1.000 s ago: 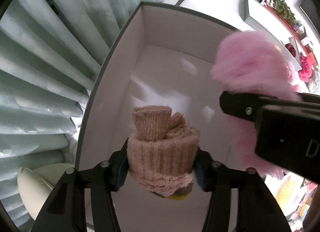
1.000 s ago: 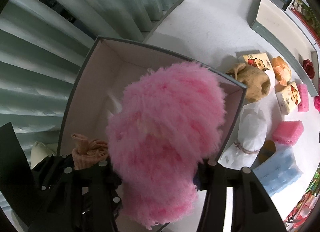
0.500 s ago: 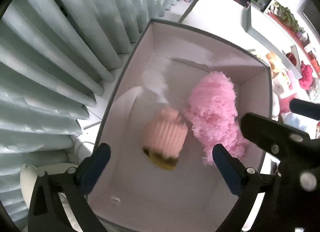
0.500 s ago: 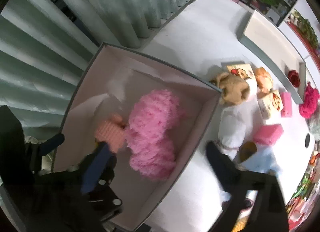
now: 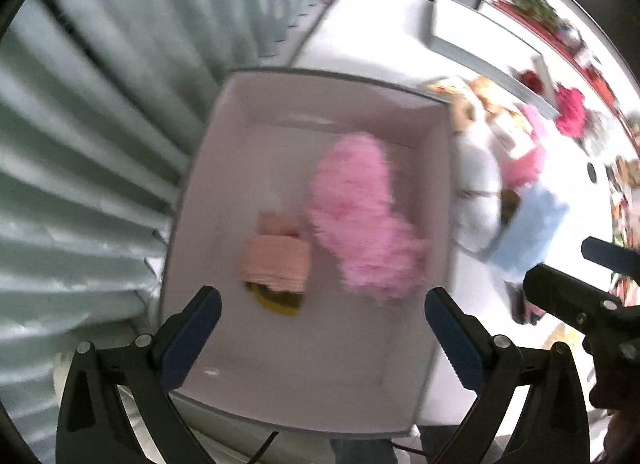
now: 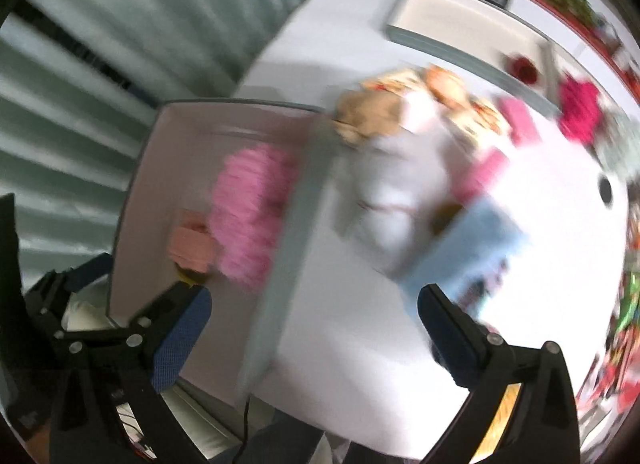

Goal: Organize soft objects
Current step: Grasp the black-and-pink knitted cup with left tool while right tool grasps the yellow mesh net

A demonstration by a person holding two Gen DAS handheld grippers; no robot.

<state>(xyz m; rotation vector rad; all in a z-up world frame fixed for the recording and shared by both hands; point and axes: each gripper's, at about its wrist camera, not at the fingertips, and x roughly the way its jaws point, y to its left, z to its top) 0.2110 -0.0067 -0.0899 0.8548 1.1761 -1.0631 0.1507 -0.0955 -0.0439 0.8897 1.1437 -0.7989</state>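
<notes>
A grey-rimmed white box (image 5: pixel 248 104) stands at the table's left end. Inside it lie a peach knitted sock roll (image 5: pixel 276 260) and, touching its right side, a fluffy pink soft toy (image 5: pixel 360 216). Both also show, blurred, in the right wrist view: the sock roll (image 6: pixel 190 244) and the pink toy (image 6: pixel 252 212). My left gripper (image 5: pixel 320 336) is open and empty above the box's near end. My right gripper (image 6: pixel 316 332) is open and empty over the box's right wall (image 6: pixel 296 232).
On the white table right of the box lie a white pouch (image 6: pixel 392 188), a tan plush (image 6: pixel 368 116), a light blue pad (image 6: pixel 464 252), pink sponges (image 6: pixel 516 124), small printed boxes and a red fluffy item (image 6: pixel 578 112). A shallow tray (image 6: pixel 460 24) stands at the back. Curtains hang on the left.
Both grippers have opened and let go: the sock roll and the pink toy now lie in the box. Both grippers have pulled back and up, the right one swinging right.
</notes>
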